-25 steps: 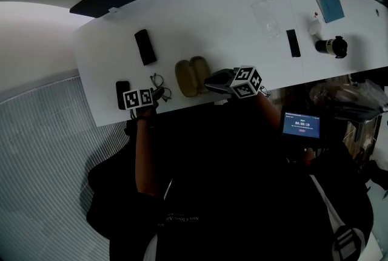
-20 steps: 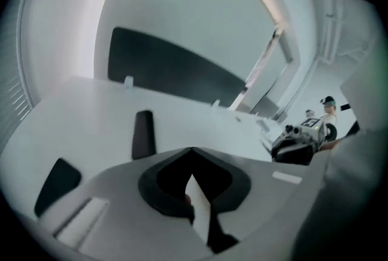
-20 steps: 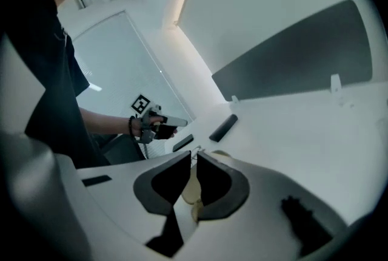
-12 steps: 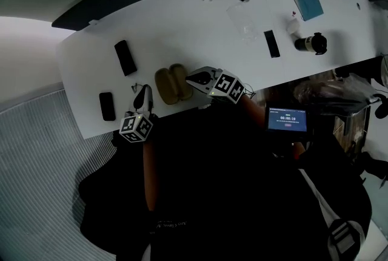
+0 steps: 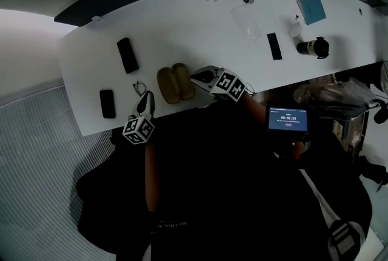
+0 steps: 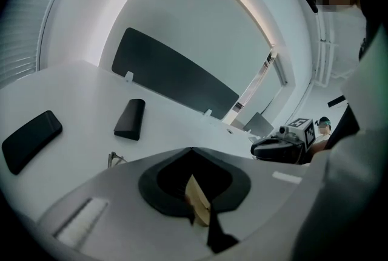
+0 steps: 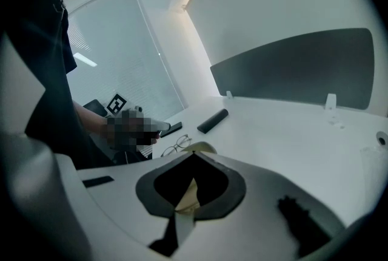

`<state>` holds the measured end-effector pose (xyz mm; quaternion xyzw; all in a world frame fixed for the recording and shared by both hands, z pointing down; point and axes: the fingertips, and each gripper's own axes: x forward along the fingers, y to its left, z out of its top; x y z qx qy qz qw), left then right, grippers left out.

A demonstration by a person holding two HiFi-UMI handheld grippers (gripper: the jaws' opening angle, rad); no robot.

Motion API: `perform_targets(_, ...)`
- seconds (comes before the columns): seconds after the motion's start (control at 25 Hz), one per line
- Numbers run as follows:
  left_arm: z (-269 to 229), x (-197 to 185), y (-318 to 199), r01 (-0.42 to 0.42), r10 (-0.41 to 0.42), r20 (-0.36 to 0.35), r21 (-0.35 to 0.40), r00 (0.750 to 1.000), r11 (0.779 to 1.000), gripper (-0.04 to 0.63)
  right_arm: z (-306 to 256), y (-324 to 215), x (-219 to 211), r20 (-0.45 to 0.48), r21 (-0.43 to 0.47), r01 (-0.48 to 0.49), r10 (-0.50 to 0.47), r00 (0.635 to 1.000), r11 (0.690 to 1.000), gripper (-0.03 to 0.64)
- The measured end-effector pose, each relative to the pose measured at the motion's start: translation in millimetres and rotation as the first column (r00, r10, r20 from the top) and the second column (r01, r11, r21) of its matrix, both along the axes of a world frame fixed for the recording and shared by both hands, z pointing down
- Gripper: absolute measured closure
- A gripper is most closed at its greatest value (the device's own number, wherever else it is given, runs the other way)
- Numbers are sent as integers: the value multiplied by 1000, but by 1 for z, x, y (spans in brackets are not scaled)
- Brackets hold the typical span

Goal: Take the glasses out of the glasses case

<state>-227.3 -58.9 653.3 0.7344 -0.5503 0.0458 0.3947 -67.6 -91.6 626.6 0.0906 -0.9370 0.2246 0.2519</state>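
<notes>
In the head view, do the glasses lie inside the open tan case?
No, the glasses lie on the white table just left of the tan case, outside it.

The head view looks steeply down from above the person onto the whole white table [image 5: 200,29], with the left gripper [image 5: 148,96] and the right gripper [image 5: 195,77] small at its near edge. The left gripper view sits low and close behind its own jaws, facing across the tabletop toward the dark partition [image 6: 176,77], with the right gripper at its right side. The right gripper view, equally low, faces the left gripper. All three views share the partition, the glasses [image 7: 176,145] and the black oblong case [image 5: 127,54].
</notes>
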Motion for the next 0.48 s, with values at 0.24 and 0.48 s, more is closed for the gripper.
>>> perform_targets(0.24, 9, -12, -1, 14, -14, 20, -5, 1000, 1000, 588, 5, 0, -2, -21, 5, -9, 10, 1000, 1000, 609)
perform_targets(0.48, 17, -40, -4, 69, -67, 38, -57, 997, 996, 588, 14, -2, -3, -52, -13, -15, 14, 999, 1000, 611)
